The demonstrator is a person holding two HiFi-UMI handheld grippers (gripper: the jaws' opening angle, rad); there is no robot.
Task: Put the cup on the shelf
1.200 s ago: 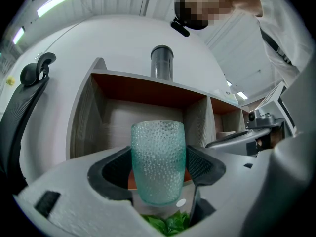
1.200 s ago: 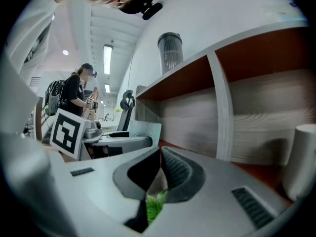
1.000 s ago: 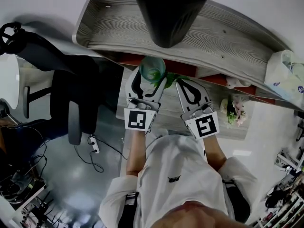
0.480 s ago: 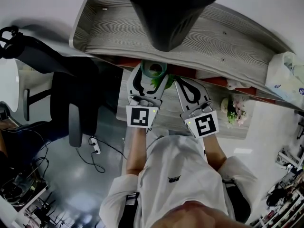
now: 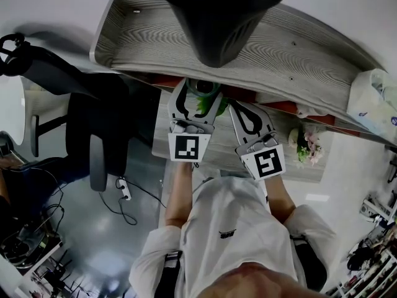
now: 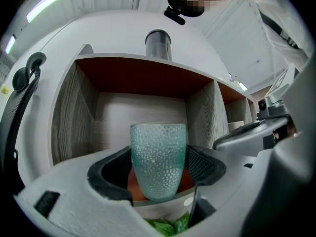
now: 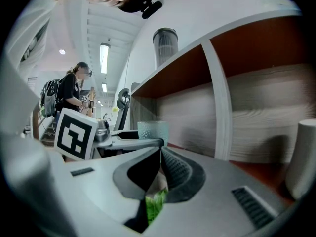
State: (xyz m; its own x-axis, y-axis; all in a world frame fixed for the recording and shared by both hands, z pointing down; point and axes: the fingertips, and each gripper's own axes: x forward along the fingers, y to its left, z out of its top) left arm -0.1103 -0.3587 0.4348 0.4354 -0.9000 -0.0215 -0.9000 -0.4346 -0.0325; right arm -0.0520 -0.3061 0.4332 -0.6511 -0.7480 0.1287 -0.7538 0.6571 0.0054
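A: Where is the cup?

B: Upright between the jaws of the left gripper, which are clamped on its dimpled teal sides, at the mouth of a shelf compartment, over the front edge of its red floor.

A: And the right gripper?

B: Just beside it, jaws drawn together on nothing, green leaves showing below. Farther back, a cylinder stands atop the shelf.

Head view looks steeply down; both gripper views closely face the shelf.
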